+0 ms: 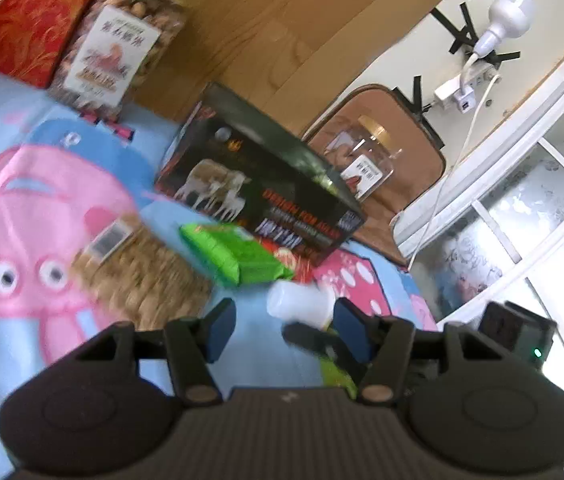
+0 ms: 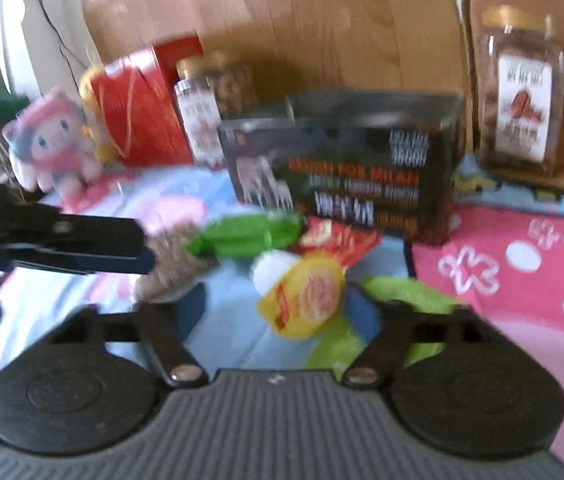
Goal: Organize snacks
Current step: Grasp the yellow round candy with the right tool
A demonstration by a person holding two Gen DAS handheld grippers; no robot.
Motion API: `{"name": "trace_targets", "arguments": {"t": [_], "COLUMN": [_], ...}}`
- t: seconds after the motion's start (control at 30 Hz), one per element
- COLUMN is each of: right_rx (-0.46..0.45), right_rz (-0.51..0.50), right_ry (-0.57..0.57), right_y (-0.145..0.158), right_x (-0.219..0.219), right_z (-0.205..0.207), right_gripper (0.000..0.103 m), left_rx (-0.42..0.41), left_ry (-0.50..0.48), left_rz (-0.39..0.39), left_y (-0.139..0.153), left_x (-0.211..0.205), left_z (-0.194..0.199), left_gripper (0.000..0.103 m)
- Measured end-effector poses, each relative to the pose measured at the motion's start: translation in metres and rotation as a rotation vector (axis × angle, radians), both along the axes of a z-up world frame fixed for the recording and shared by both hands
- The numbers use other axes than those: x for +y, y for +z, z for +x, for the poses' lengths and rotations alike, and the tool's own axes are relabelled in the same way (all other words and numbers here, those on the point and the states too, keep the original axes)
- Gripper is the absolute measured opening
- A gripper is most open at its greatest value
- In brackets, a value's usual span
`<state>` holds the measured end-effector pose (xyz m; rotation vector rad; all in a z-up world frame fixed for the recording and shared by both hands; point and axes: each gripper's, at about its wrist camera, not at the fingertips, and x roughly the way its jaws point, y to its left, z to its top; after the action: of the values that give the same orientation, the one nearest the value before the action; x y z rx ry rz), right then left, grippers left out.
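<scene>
Seen from the left wrist: left tongs spread open and empty above a cartoon-pig blanket, blue pads well apart. Just ahead, a white tub near the right pad, with the tip of the right tongs poking in below it. Beyond, a green snack packet lying flat, touching a red packet at the foot of a black box printed with cattle. At left, a bag of pale nuts with a barcode label. Farther back, a nut jar with a gold lid beside a red gift box, both against a wooden board; a second jar on a brown cushion. Seen from the right wrist, heavily blurred: right tongs open, a yellow-and-red packet between the fingers, contact impossible to judge through the blur. Green packet and red packet just behind it, black box farther back. Left tongs reaching in from the left toward the nut bag. Plush doll, red gift box and jar at rear left; second jar at rear right.
</scene>
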<state>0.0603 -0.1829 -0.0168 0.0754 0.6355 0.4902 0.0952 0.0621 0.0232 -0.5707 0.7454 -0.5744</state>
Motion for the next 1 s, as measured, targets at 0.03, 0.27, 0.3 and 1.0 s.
{"name": "trace_targets", "arguments": {"t": [0.03, 0.27, 0.3, 1.0], "right_rx": [0.003, -0.002, 0.008, -0.026], "right_rz": [-0.004, 0.019, 0.023, -0.044], "right_ry": [-0.014, 0.076, 0.097, 0.163], "right_y": [-0.001, 0.007, 0.006, -0.004], "right_x": [0.000, 0.017, 0.022, 0.051], "right_z": [0.000, -0.033, -0.035, -0.037], "right_gripper": [0.039, 0.013, 0.013, 0.048], "left_rx": [0.005, -0.003, 0.000, 0.093], "left_ry": [0.000, 0.004, 0.009, -0.033], "left_rz": [-0.002, -0.014, -0.015, -0.013], "left_y": [-0.002, -0.005, -0.006, -0.023], "left_x": [0.001, 0.011, 0.013, -0.001], "left_z": [-0.003, -0.019, -0.020, -0.007], "left_gripper": [0.055, 0.064, 0.064, 0.048]}}
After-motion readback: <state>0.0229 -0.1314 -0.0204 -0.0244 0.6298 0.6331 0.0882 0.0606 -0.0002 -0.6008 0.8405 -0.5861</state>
